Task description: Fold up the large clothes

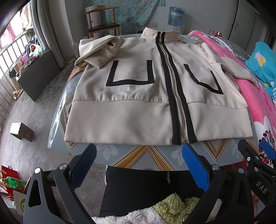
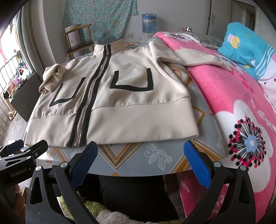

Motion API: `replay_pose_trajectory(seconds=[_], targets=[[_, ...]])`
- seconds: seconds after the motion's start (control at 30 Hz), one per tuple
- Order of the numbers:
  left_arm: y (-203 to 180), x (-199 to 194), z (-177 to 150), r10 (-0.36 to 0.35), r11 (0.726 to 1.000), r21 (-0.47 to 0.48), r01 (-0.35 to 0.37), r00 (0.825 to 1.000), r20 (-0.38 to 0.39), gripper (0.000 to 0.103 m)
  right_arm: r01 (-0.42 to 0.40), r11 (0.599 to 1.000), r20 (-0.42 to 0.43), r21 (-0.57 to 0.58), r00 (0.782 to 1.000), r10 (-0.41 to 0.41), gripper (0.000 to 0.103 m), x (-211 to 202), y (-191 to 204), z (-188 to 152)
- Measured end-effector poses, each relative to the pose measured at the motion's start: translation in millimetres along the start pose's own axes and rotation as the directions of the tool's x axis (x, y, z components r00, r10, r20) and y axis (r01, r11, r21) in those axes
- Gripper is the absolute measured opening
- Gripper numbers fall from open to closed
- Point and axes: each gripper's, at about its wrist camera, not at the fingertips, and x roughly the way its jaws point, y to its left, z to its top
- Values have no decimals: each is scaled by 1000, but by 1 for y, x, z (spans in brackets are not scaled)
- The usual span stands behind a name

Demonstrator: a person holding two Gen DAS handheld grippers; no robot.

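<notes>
Cream fabric fills both views: a zipped jacket [image 1: 138,89] is laid front-up and flat on a round table [image 1: 146,155] whose patterned top is seen bare only along the near edge. The zipper [image 1: 174,82], edged in black, is run from the collar [image 1: 159,35] at the far side to the hem [image 1: 120,124] at the near side, and a black U-shaped pocket outline is seen on each chest panel. One sleeve [image 1: 98,51] is folded back in a bunch over the jacket's shoulder on the window side; the other sleeve [image 2: 193,57] is stretched off the table onto a pink blanket [image 2: 232,106] that touches the table's edge. A blue pillow [image 2: 245,44] is set on that blanket, well apart from the jacket. The left gripper [image 1: 139,165] is held short of the hem, over the table's near edge, with its blue pads [image 1: 195,169] spread wide and nothing between them. The right gripper [image 2: 140,162] is held beside it in the same way, jaws parted wide and empty, just short of the hem. Each gripper is caught at the margin of the other's view. Beyond the table a wooden chair [image 1: 101,22] and a water bottle [image 1: 176,16] are seen against the far wall, and a small brown box [image 1: 21,131] is seen on the floor.
</notes>
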Motion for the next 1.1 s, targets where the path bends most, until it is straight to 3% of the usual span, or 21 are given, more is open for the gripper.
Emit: replay_pose_trajectory(seconds=[1.1], targets=[[1,0,0,-3,1000,-2,3,1000,-1,97,5,1000,-4,-10,1000,-5,97,1,3,-3]])
